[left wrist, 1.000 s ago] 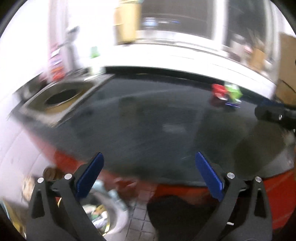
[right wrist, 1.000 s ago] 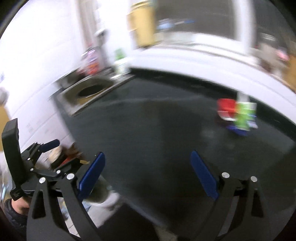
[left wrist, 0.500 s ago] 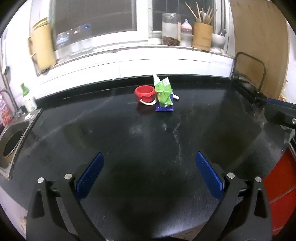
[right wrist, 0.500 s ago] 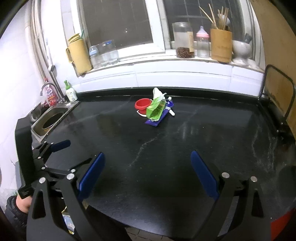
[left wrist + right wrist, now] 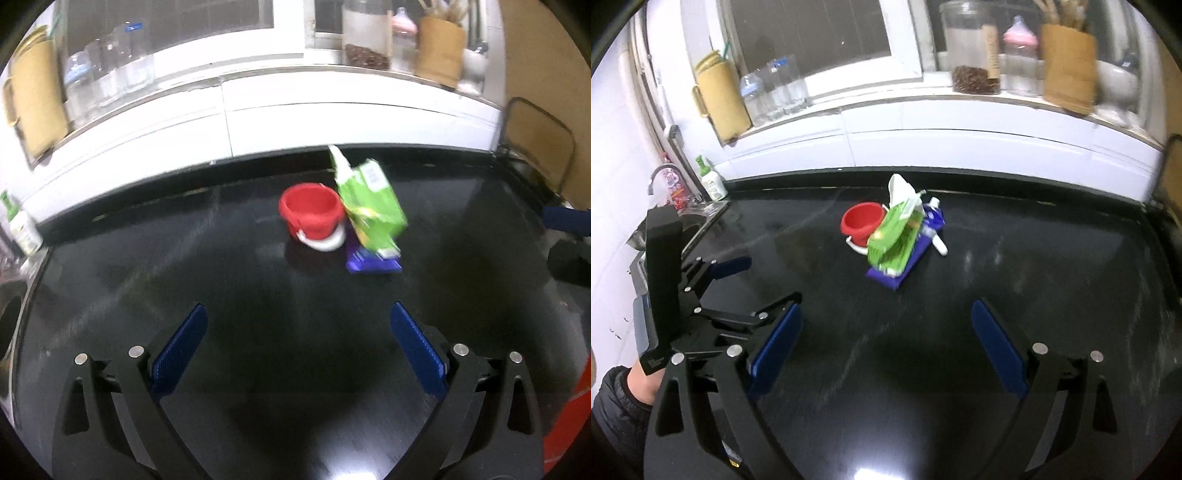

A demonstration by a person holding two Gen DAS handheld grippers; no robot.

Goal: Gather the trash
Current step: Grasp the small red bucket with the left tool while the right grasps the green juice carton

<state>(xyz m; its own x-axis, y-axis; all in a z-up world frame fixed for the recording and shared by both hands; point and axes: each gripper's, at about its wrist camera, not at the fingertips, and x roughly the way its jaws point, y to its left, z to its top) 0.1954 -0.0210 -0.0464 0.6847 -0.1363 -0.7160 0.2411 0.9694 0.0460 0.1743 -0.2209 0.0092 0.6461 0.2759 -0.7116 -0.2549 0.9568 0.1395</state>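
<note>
Approach step, nothing grabbed yet. Left gripper (image 5: 297,341) spread wide, nothing between the pads; right gripper (image 5: 886,338) likewise wide apart and empty. Both hang over the black counter (image 5: 1015,258), short of the trash

Trash pile sits toward the back of the counter, at 12 o'clock from both grippers: green carton (image 5: 895,236) leaning tilted against the red cup (image 5: 862,223), which is at its 9 o'clock. Carton rests on a flat purple wrapper (image 5: 373,262). White tube (image 5: 936,229) at the carton's 3 o'clock, touching the pile

Next move, my guess: close the gap, straddle the carton first since it's on top, then clamp. It looks light and tippy, so it may slide or knock the cup
</note>
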